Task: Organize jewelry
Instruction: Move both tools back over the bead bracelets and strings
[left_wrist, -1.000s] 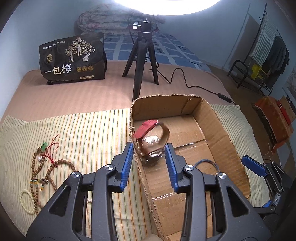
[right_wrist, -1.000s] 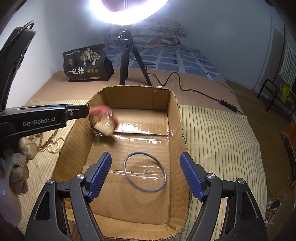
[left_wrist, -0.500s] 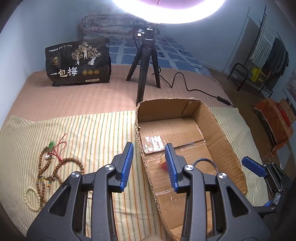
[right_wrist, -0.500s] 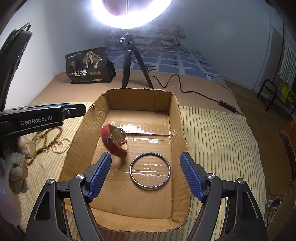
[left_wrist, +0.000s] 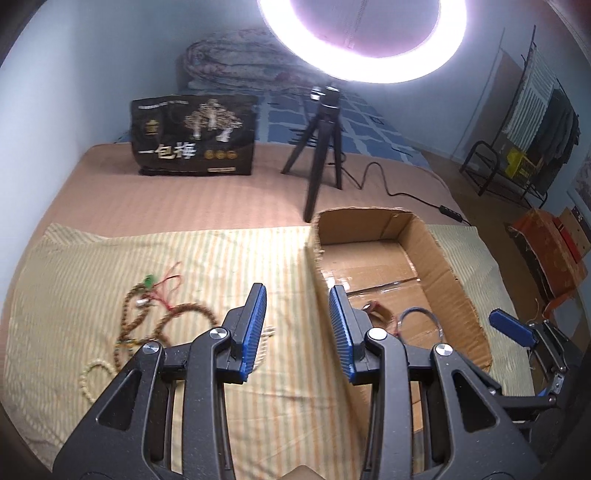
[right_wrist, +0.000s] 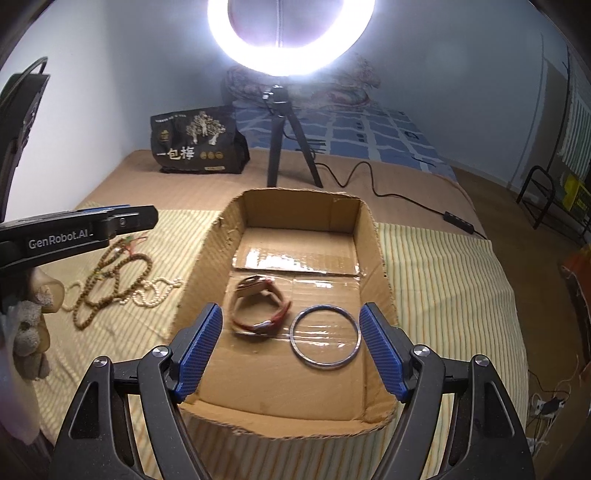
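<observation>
An open cardboard box (right_wrist: 295, 210) lies on a striped cloth. On its floor rest a red-strapped watch (right_wrist: 253, 286) and, just right of it, a thin metal bangle (right_wrist: 325, 364). My right gripper (right_wrist: 291, 314) hangs open above the box's near end, nothing between its fingers. My left gripper (left_wrist: 296, 295) is open and empty over the box's left wall (left_wrist: 314, 266), with the watch (left_wrist: 376, 310) and bangle (left_wrist: 417, 313) to its right. Brown bead strings (left_wrist: 184, 314) and a white bead string (right_wrist: 155, 291) lie on the cloth left of the box.
A ring light on a black tripod (left_wrist: 321, 147) stands behind the box, its cable (right_wrist: 406, 199) trailing right. A black printed bag (left_wrist: 192, 136) sits at the back left. A gloved hand (right_wrist: 29, 325) holds the left gripper (right_wrist: 122, 221). A clothes rack (left_wrist: 535, 140) stands off the bed at right.
The watch left my left gripper, fell into the box and came to rest beside the bangle. The left gripper drew back towards the cloth; both views rose slightly.
</observation>
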